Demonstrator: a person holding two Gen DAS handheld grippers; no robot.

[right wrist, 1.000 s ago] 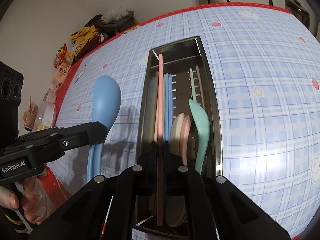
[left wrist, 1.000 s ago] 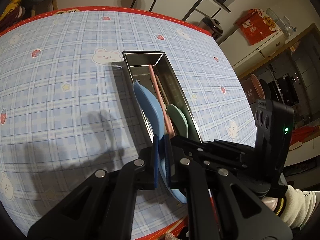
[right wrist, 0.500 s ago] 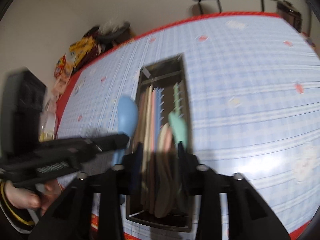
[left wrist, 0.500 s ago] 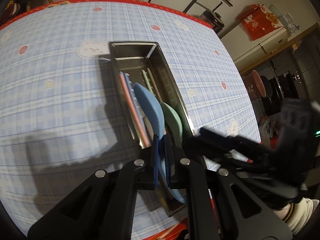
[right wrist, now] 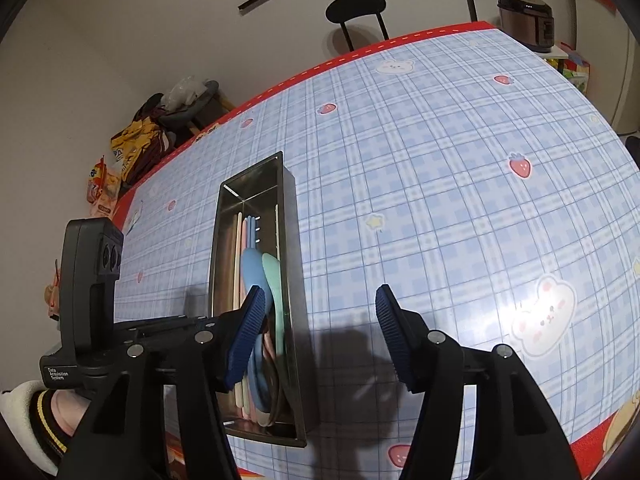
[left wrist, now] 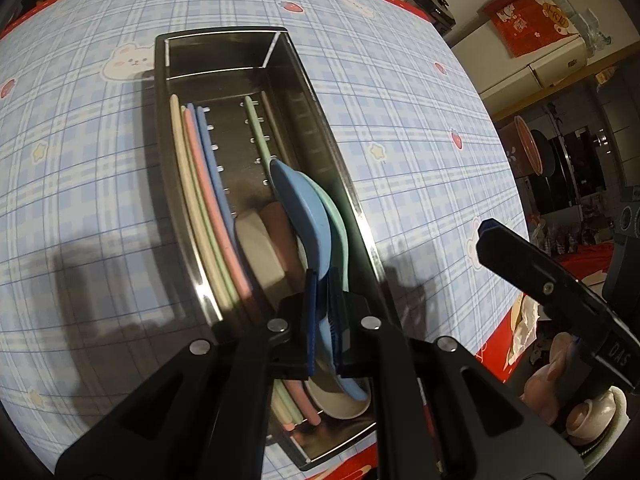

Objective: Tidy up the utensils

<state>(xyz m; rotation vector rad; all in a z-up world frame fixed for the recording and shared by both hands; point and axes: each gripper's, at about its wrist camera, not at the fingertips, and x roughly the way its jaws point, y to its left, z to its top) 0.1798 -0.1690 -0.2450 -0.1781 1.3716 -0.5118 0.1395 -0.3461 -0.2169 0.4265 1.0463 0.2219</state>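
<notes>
The left gripper (left wrist: 323, 320) is clamped on the handle of the pale-blue plastic spoon (left wrist: 302, 216), whose long axis runs toward twelve o'clock over the long steel tray (left wrist: 224, 40). The right gripper (right wrist: 320, 328), empty with jaws opening, hovers at the tray's three o'clock. I count four spoons and about six chopsticks.

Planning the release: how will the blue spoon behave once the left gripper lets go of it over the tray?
The blue spoon, held by the left gripper, looks stiff, keeping its shape. Its smooth curved bowl may slide on the green spoon. It looks light, so it should settle quietly in the metal tray.
</notes>
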